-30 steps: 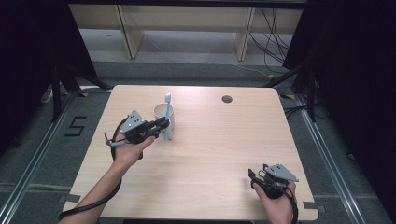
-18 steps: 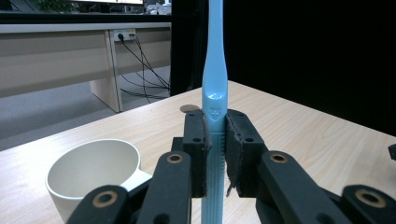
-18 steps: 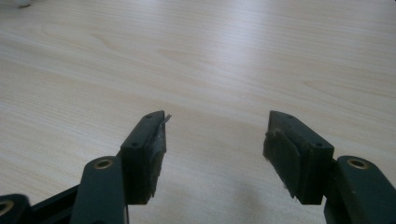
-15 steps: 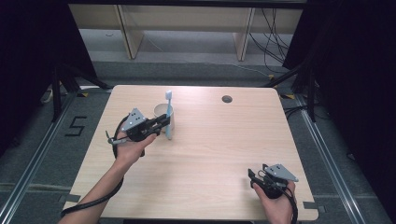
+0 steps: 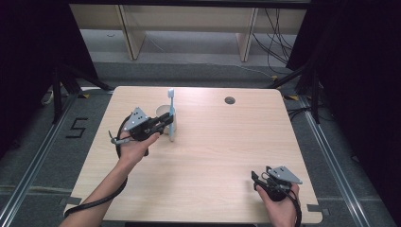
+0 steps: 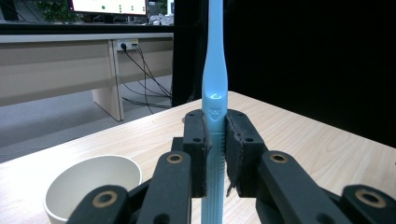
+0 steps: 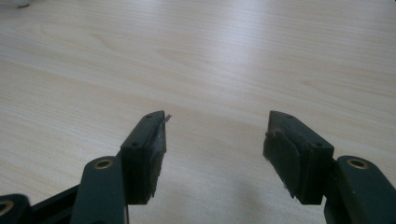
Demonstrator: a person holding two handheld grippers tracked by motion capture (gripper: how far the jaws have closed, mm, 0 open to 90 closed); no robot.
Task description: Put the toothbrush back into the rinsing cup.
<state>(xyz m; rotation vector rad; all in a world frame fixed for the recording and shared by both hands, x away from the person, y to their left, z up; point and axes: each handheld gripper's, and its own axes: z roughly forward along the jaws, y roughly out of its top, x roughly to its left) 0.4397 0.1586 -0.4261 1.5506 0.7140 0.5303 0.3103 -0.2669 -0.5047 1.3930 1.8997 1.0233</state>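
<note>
A light blue toothbrush (image 5: 171,116) stands upright, head up, with my left gripper (image 5: 163,124) shut on its handle. In the left gripper view the handle (image 6: 215,70) is clamped between the two pads at the left gripper (image 6: 215,149). A white paper cup (image 5: 162,112) stands on the table just behind the brush, and it appears low and left as the cup (image 6: 88,184). My right gripper (image 5: 259,179) rests near the table's front right edge. Its jaws are open with bare wood between them at the right gripper (image 7: 215,144).
The light wooden table (image 5: 227,142) has a round cable hole (image 5: 230,100) near its far edge. Wooden shelving (image 5: 189,19) stands behind the table on a grey floor, with cables at the back right. Black curtains hang on both sides.
The left gripper has raised the toothbrush slightly beside the cup. The right gripper has not moved.
</note>
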